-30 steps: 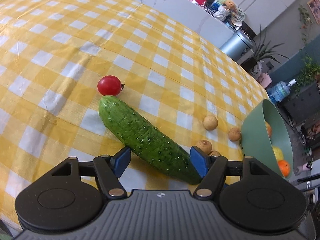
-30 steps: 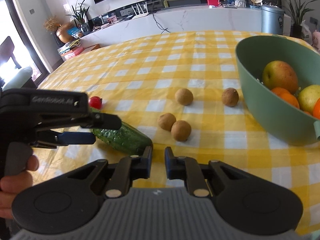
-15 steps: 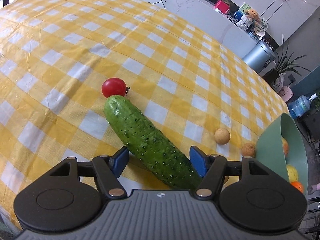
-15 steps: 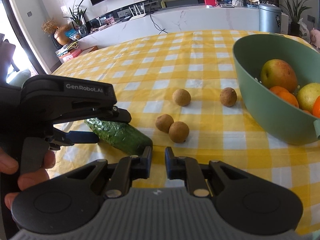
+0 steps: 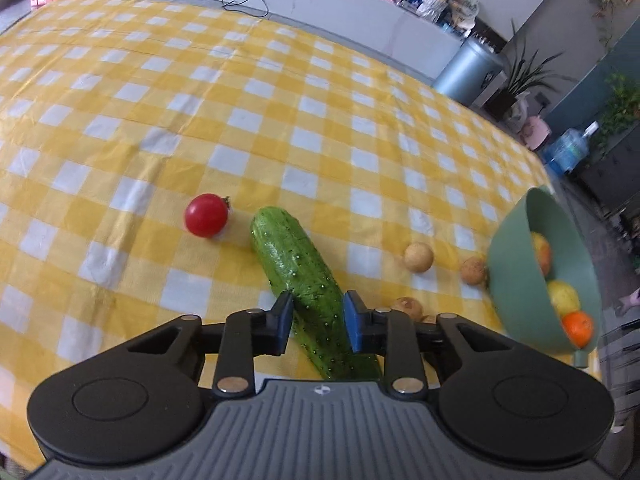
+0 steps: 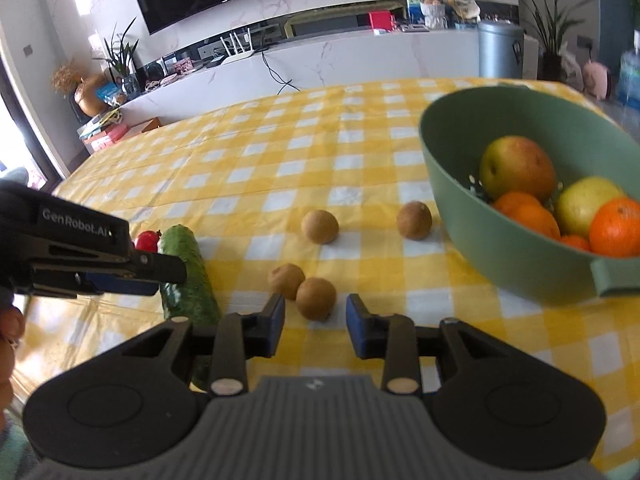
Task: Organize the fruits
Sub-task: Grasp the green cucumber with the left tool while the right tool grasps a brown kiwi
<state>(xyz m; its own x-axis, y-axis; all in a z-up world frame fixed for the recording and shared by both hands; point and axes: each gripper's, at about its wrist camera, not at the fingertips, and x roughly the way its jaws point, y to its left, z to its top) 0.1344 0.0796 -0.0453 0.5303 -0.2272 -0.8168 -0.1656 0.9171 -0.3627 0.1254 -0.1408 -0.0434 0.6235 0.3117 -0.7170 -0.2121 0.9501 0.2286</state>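
A bumpy green cucumber lies on the yellow checked tablecloth, with a red cherry tomato to its left. My left gripper is closing, and its blue pads press both sides of the cucumber. From the right wrist view the cucumber sits under that left gripper. My right gripper is opening. A small brown round fruit lies just ahead between its fingertips, untouched. A second brown fruit touches the first.
Two more brown fruits lie farther back. A green bowl at the right holds an apple, oranges and a yellow-green fruit. A hand shows at the left edge.
The left jaws have closed from wide apart onto the cucumber, which now points away from the tomato. The right jaws have parted, and the pair of brown fruits sits closer to them.
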